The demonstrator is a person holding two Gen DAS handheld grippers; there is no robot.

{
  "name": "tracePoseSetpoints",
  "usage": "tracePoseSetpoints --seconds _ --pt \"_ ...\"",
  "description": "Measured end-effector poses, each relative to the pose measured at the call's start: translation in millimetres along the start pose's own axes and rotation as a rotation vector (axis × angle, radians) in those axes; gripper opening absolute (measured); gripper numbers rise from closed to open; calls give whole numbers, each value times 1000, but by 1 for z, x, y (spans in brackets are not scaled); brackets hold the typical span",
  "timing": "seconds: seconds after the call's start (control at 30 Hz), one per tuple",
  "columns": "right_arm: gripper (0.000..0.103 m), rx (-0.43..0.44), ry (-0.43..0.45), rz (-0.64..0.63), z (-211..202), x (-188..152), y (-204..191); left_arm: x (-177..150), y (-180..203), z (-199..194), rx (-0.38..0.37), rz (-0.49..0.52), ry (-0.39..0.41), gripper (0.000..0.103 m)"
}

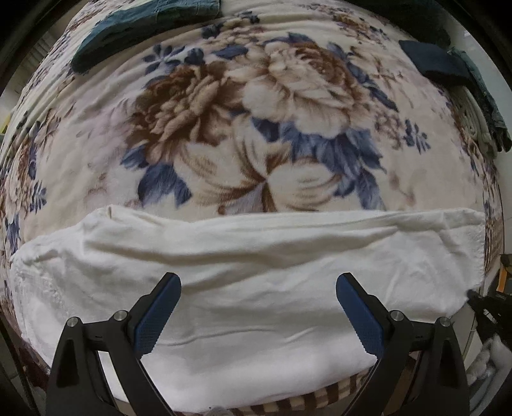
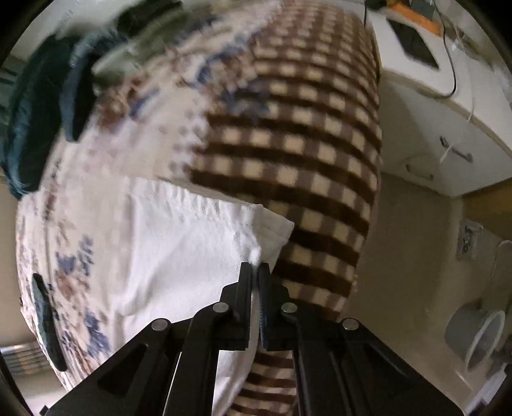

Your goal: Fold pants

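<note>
The white pants [image 1: 249,281] lie folded lengthwise as a long band across the near edge of the floral blanket [image 1: 256,128]. My left gripper [image 1: 258,281] is open and empty, its blue-padded fingers [image 1: 156,315] spread above the middle of the band. In the right wrist view the pants [image 2: 179,243] show their gathered end near the blanket's checked border. My right gripper [image 2: 255,267] is shut on the edge of that end, white cloth pinched between the fingers.
Dark green and blue folded clothes lie at the far left [image 1: 128,28] and far right [image 1: 448,64] of the bed, and show in the right wrist view [image 2: 41,121]. The brown checked blanket border [image 2: 304,144] hangs over the bed edge. A grey bin [image 2: 473,332] and white cabinet [image 2: 448,96] stand beside it.
</note>
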State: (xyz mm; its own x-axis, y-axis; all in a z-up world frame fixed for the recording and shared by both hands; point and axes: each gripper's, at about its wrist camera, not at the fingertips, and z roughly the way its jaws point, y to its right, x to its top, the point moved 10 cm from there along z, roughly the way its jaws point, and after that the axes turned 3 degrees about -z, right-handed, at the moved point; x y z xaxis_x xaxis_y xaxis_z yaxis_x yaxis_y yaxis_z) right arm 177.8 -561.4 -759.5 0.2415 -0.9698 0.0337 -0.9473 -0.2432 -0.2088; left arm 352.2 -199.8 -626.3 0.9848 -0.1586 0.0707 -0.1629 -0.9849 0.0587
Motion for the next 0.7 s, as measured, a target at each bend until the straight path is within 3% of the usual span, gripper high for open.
tracePoseSetpoints --seconds 0.07,0.17,0.2,0.23,0.27,0.3,0.33,0.43,0.5,0.57,0.7 --pt "6 -26 -121 10 22 -5 6 -5 -9 -2 11 -16 -4 99" --pt "11 -72 -122 -102 3 -3 -14 -13 -44 -14 65 -67 22 99" --pt "21 -69 -104 -171 -8 -4 -31 -16 -62 -18 84 -100 29 99" --pt "39 -68 -93 -258 -20 -8 -51 -20 -77 -21 95 -129 29 99" --pt "50 -66 -89 -365 -29 -19 -78 -24 -94 -23 104 -167 28 99" --pt "75 -57 -87 -458 -34 -30 -102 -29 -119 -25 116 -226 27 99" --pt "83 -8 -104 -591 -35 -53 -141 -32 -133 -26 126 -257 28 99" --pt "83 225 -339 -844 -19 -140 -242 -43 -187 -25 189 -369 19 99" --pt "83 316 -504 -942 -6 -197 -289 -51 -221 -28 223 -448 22 99" --pt "83 433 -752 -1024 11 -273 -345 -56 -244 -29 256 -491 19 99" --pt "83 432 -1007 -1233 48 -383 -403 -61 -282 -25 344 -552 9 99"
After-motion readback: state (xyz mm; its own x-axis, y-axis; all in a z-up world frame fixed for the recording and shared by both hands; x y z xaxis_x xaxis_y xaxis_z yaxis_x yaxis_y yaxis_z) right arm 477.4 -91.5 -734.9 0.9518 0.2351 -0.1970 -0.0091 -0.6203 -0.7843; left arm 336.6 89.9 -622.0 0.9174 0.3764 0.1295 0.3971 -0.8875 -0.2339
